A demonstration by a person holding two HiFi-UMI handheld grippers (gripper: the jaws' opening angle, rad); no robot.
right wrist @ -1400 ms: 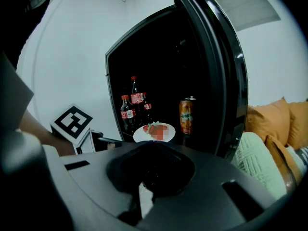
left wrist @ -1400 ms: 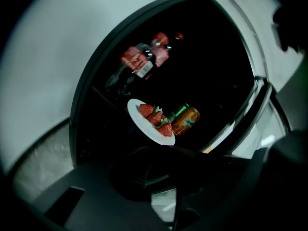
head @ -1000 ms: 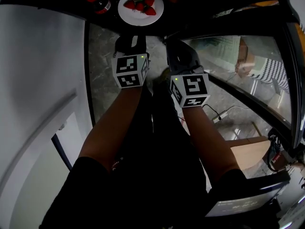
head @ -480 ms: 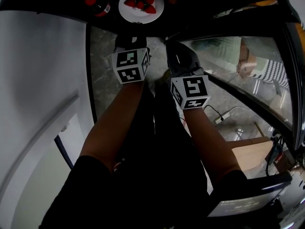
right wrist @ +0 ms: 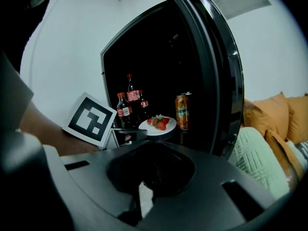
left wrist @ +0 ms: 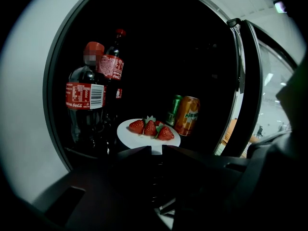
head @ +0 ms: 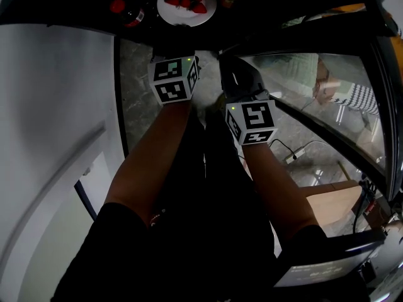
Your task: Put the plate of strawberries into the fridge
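A white plate with several red strawberries sits just inside the dark fridge opening. It also shows at the top of the head view, where the plate is partly cut off. My left gripper is shut on the plate's near rim, and a thin strip of white shows between its jaws. Whether the plate rests on the shelf is unclear. My right gripper hangs back, right of the left one, shut with nothing in it. From there the plate and the left gripper's marker cube are visible.
Two cola bottles stand left of the plate. An orange can and a green can stand to its right. The open fridge door curves along the right side. Orange and green cushions lie beyond it.
My left gripper has pushed forward with the plate, carrying it further into the fridge. The right gripper has stayed almost still.
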